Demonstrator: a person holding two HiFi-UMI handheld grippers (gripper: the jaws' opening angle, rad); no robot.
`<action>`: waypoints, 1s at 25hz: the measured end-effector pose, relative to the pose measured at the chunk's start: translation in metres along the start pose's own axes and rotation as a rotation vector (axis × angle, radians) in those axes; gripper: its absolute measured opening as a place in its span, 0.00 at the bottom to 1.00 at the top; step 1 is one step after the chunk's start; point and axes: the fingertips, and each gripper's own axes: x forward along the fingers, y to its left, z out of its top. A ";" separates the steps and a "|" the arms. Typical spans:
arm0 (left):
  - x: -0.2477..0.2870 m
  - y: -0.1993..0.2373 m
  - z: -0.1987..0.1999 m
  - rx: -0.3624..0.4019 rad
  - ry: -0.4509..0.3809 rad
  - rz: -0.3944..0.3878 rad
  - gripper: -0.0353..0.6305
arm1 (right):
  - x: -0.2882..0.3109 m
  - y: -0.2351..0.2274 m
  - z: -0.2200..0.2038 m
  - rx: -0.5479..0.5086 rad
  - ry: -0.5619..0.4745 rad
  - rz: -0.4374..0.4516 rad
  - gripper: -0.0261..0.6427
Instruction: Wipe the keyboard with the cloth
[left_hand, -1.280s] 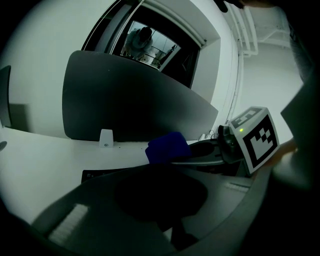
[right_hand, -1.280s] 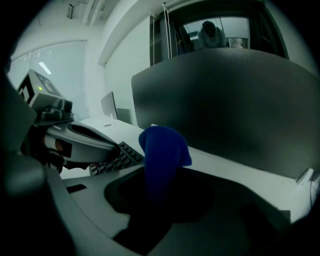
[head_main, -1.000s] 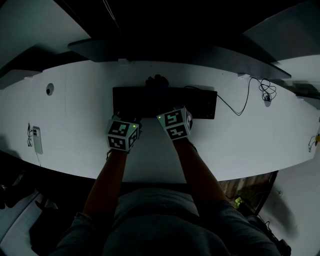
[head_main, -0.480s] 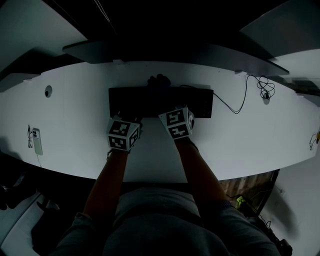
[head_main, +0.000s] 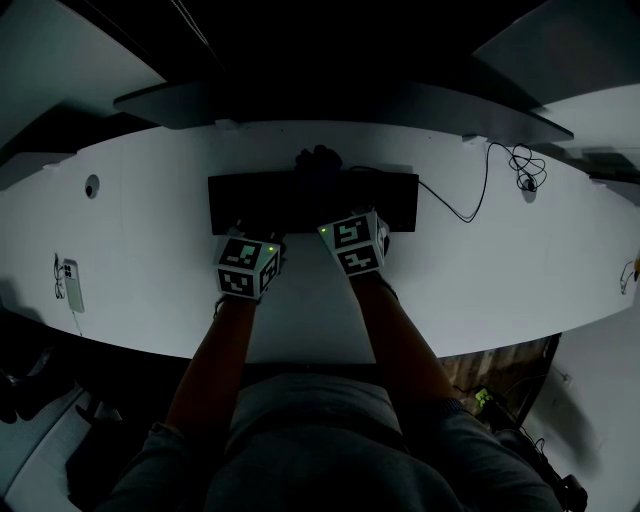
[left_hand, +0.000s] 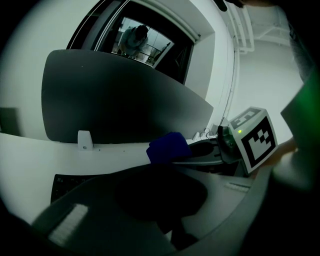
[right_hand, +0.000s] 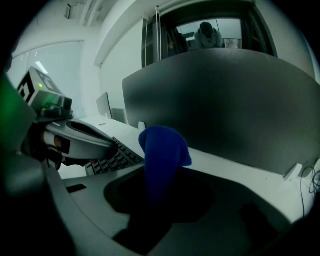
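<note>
Dim light lies over the long white surface (head_main: 500, 270), which curves across the middle of the head view with a dark panel (right_hand: 225, 100) standing along its far edge. At the centre sits the black keyboard (head_main: 390, 205), flat and parallel to that edge, its cable (head_main: 470, 215) trailing off to the upper right. A phone (head_main: 73, 285) lies well apart at the far left.

The cloth (right_hand: 162, 150) is deep blue and soft-looking, bunched into a rounded lump with a folded lip on one side. It stands up out of the right tongs (left_hand: 192, 156), which are pinched shut on its lower end. In the head view it shows only as a dark knob at the top edge of the keyboard, just left of centre.

The left tongs (right_hand: 107, 144) look pressed together with nothing between them — their tip hangs over the keys toward the keyboard's left half. Both marker cubes sit side by side below the keyboard's near edge, each with a small green light — the person's forearms run down from them to the bottom of the frame.
</note>
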 end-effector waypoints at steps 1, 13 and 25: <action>0.001 -0.001 0.000 0.001 0.000 -0.001 0.06 | -0.002 -0.003 -0.001 0.003 0.001 -0.003 0.24; 0.019 -0.026 0.003 0.016 0.009 -0.022 0.06 | -0.016 -0.023 -0.011 0.022 -0.004 -0.013 0.24; 0.031 -0.044 0.003 0.022 0.012 -0.024 0.06 | -0.028 -0.038 -0.021 -0.016 0.015 -0.028 0.24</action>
